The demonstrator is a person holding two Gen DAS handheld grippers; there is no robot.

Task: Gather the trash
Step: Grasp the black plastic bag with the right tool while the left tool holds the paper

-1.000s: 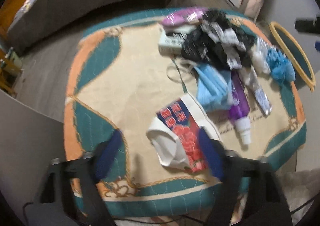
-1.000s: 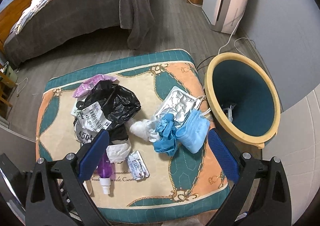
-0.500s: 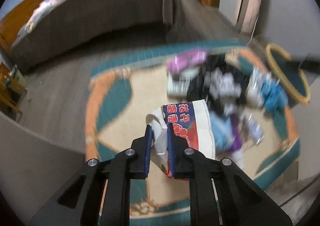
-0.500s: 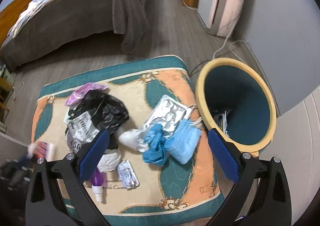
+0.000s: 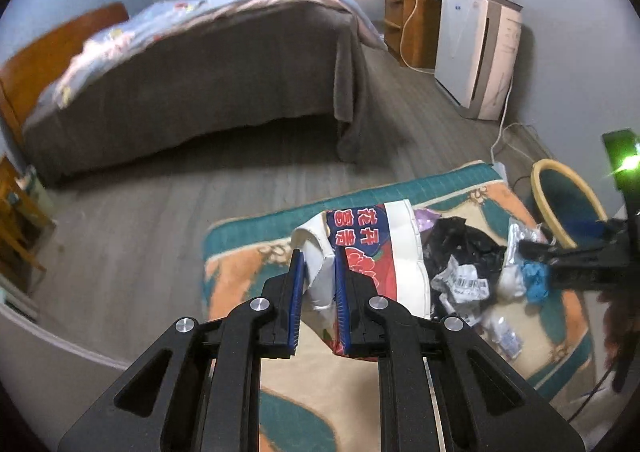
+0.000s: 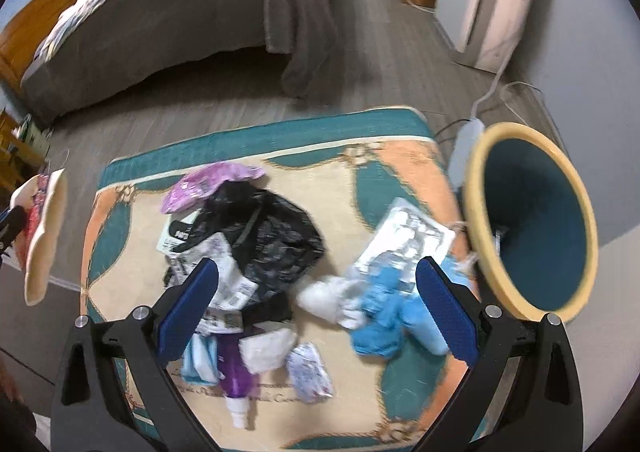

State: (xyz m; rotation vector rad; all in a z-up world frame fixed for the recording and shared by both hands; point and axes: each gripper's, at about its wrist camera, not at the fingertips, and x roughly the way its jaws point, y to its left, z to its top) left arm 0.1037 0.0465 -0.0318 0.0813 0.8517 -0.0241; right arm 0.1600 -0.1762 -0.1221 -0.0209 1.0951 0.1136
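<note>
The left gripper (image 5: 318, 288) pinches only a white corner of the wrapper (image 5: 372, 252), which could slip before reaching the bin (image 6: 532, 219). The right gripper (image 6: 316, 312) hangs wide, empty.

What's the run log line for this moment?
left gripper: shut on printed wrapper, lifted | right gripper: open above blue gloves | bin: beside table
</note>
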